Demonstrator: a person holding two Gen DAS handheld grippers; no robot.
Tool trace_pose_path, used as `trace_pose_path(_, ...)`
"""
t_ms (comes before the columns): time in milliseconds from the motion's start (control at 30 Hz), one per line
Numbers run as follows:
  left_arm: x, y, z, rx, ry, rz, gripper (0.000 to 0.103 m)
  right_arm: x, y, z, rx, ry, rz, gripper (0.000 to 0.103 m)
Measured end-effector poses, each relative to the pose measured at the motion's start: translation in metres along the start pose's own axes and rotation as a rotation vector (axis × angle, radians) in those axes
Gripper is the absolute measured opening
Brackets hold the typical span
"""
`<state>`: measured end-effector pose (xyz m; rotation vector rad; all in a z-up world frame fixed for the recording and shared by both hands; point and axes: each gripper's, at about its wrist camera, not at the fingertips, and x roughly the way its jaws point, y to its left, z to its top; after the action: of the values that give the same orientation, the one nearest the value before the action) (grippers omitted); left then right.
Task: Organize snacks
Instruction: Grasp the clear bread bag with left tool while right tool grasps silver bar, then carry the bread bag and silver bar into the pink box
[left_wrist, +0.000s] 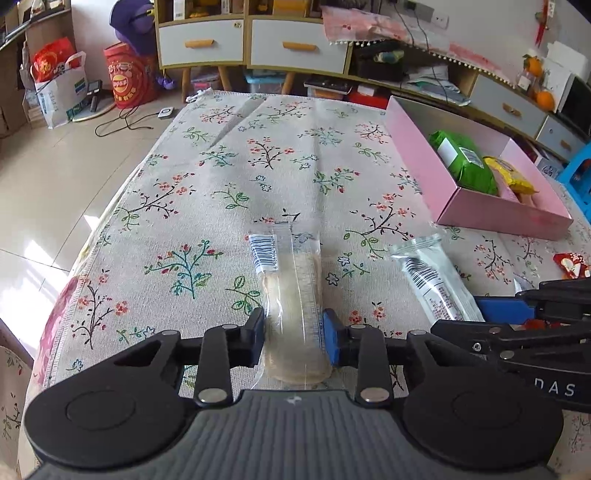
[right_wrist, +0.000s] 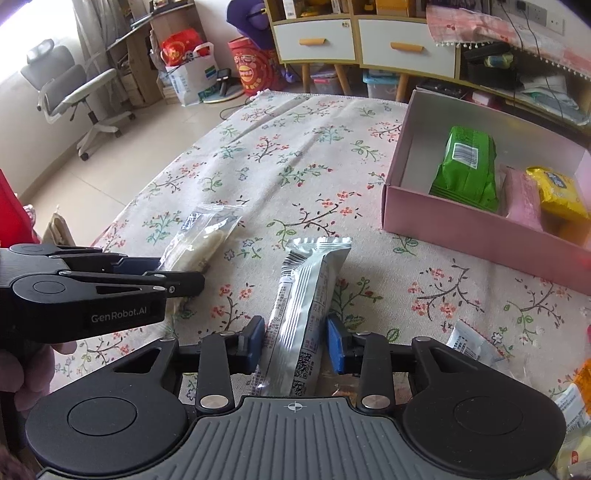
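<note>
**A:** Snacks first: where do they stand?

**B:** The clear-wrapped biscuit pack (left_wrist: 293, 295) lies on the flowered tablecloth (left_wrist: 207, 173) toward the table's near edge, and the left gripper (left_wrist: 295, 341) has its two pads pressed against the pack's sides, so it is clamped on it. The silver wrapped bar (right_wrist: 308, 314) lies just beside it to the right. The right gripper (right_wrist: 295, 345) straddles that bar, its left pad touching the wrapper while a sliver of cloth shows before the right pad; I judge it open around the bar, not yet pinching, though the fisheye makes that gap hard to read.

**A:** And the destination?

**B:** Likely the pink box (right_wrist: 458, 221) at the far right of the table, already holding a green packet (right_wrist: 467, 170), a pink one and a yellow one (right_wrist: 557, 192).

**A:** What could go wrong?

**B:** Both wrappers are slick film. The left grip sits near the pack's rear end, so the long front may droop and slide out on lifting. Squeezing harder could crack the biscuits. On the right, closing off-centre might skid the bar sideways instead of catching it.

**A:** Anything about the two tools together?

**B:** They sit very close, side by side. If both swing toward the box at once they could knock each other.

**A:** Their pose?

**B:** Both are low, tilted down at the cloth, fingers pointing toward the table's far edge.
</note>
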<state>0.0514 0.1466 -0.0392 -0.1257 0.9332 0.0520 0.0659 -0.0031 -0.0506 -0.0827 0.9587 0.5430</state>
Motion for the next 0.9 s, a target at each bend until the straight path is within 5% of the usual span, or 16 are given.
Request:
trace_pose_path(367, -0.010, -0.004, 0.012, -0.067, -0.009, -0.051, 0.028, -0.022, -0.017, 0.012, 0.110, -0.059, 0.084, 0.030)
trace_pose_path(900, -0.017, -0.043, 0.035, -0.104, -0.063, -0.120, 0.028, -0.075, -0.103, 0.021, 0.326, -0.224, 0.060, 0.030)
